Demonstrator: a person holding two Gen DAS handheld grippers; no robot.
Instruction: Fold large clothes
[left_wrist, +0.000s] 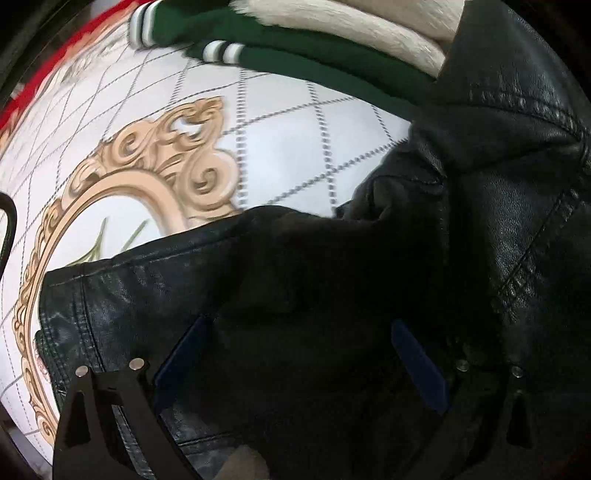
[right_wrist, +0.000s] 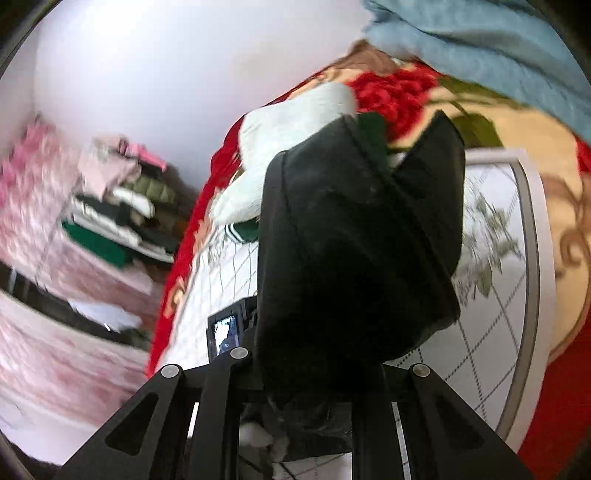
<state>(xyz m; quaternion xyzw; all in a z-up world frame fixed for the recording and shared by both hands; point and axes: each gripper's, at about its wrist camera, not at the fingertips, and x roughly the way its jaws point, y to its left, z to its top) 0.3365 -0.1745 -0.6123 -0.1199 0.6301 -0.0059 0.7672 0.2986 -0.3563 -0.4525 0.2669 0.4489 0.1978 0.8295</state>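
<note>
right gripper (right_wrist: 354, 369) fingertips buried in black jacket (right_wrist: 354, 236), grip perhaps closed

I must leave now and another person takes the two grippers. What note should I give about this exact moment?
Left gripper: fingers wide apart over the black leather jacket, gripping nothing visible.
Right gripper: black jacket fabric hangs out from between its fingers; it looks clamped, though the pads are hidden.
The jacket lies partly on the white quilted cloth, one part lifted by the right.
Already folded, it seems: green garment with cream fleece on top, at the far edge.
Left: finish folding the jacket and stack it.
</note>
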